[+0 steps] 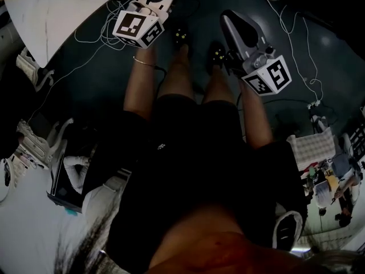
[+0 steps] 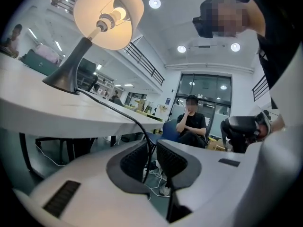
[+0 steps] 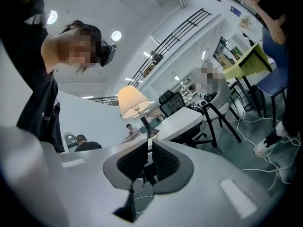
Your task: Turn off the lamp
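The head view is dim and underexposed. The floor [image 1: 319, 50] and the person's dark clothes [image 1: 188, 153] sink to near black, and only the white table [image 1: 51, 16] at 11 o'clock glares bright. The round lens cuts its corners black.

Both gripper views are bright and evenly lit. In the left gripper view the lit lamp [image 2: 102, 20] glows warm at 11 o'clock. Its bulb [image 2: 119, 13] is blown out, and white ceiling lights [image 2: 154, 3] flare from 12 to 2 o'clock. Wide-angle distortion curves the table edge, and the rim of each view darkens.
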Tool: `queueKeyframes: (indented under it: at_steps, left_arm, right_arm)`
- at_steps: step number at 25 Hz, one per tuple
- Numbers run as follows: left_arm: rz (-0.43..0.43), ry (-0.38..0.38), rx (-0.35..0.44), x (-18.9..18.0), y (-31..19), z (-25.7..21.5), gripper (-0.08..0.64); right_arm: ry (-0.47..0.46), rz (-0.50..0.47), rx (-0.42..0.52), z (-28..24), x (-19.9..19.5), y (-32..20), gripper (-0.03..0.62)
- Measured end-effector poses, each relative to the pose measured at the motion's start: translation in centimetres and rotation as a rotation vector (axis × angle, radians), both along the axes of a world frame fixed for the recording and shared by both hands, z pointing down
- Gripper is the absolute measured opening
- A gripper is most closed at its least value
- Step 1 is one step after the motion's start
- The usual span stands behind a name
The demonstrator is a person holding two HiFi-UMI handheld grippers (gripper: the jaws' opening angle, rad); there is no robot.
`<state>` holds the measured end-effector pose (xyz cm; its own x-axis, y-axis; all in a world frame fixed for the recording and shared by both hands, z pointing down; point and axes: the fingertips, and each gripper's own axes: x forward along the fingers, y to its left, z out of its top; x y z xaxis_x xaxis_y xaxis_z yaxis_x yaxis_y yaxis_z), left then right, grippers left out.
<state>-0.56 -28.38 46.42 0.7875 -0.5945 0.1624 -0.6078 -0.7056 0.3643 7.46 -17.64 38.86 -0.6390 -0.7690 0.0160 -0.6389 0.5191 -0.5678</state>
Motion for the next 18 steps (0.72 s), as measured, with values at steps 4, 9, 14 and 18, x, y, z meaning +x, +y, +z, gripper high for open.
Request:
queueKeyframes:
  at_steps: [4, 9, 14, 18]
  left_arm:
    - [-0.015, -0.017, 0.010, -0.5, -0.1, -0.1, 0.017]
    - [-0.018, 0.006, -0.004, -1.2, 0.2, -1.2, 0.011]
    - [-0.010, 0.011, -0.048, -1.9, 0.4, -2.0, 0.011]
    - [-0.002, 0.009, -0.058, -2.3, 0.6, -3.1, 0.011]
  right_arm:
    - [0.001, 0.005, -0.007, 1.1, 0.0, -0.2, 0.003]
    - [0.017, -0.018, -0.026, 2.9, -1.0, -0.6, 0.003]
    - [0.024, -0.072, -0.052, 4.8, -3.0, -1.1, 0.005]
    - [0.050, -0.136, -0.045, 5.5, -5.1, -1.9, 0.005]
